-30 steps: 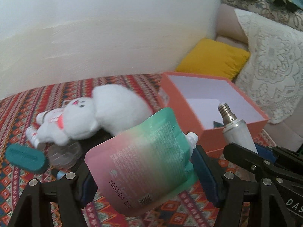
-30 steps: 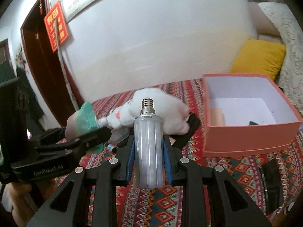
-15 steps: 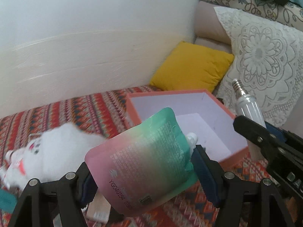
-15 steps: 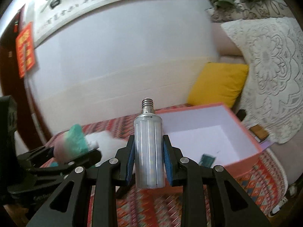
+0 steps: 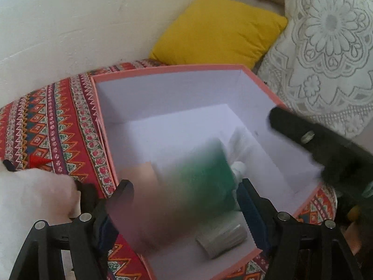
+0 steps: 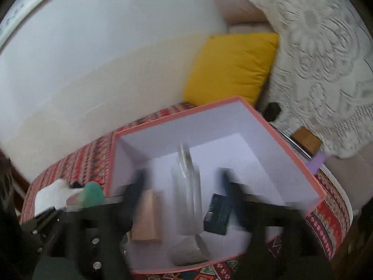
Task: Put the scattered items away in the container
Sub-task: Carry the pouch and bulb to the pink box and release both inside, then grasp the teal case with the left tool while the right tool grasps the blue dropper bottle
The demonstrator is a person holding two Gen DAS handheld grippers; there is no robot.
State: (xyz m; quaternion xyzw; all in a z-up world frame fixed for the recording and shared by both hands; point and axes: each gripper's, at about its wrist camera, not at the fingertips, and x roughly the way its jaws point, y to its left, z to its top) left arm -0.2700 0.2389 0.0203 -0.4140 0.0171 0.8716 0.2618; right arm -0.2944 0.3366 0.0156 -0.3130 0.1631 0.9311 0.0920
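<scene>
The salmon-pink box (image 5: 163, 68) with white walls lies below both grippers. My left gripper (image 5: 184, 186) hangs over its near left corner, shut on a pink-to-green spout pouch (image 5: 186, 191), which is blurred. My right gripper (image 6: 183, 182) is over the box (image 6: 177, 114) with its jaws opening. The ribbed white bulb (image 6: 186, 186) sits loose between them, blurred, with a gap to each pad. One right finger (image 5: 314, 144) reaches in from the right in the left wrist view. A grey ribbed cylinder end (image 5: 221, 240) shows low in the box under the pouch.
A tan block (image 6: 146, 217) and a small dark teal carton (image 6: 218, 214) lie in the box. A white plush toy (image 5: 30, 198) rests on the patterned red cloth (image 5: 58, 116) left of it. A yellow cushion (image 5: 216, 30) and a lace cover (image 5: 326, 46) stand behind.
Both grippers swept right from the plush toy to above the box and tilted down. The right jaws spread and the bulb came free of the pads. The pouch stays between the left jaws.
</scene>
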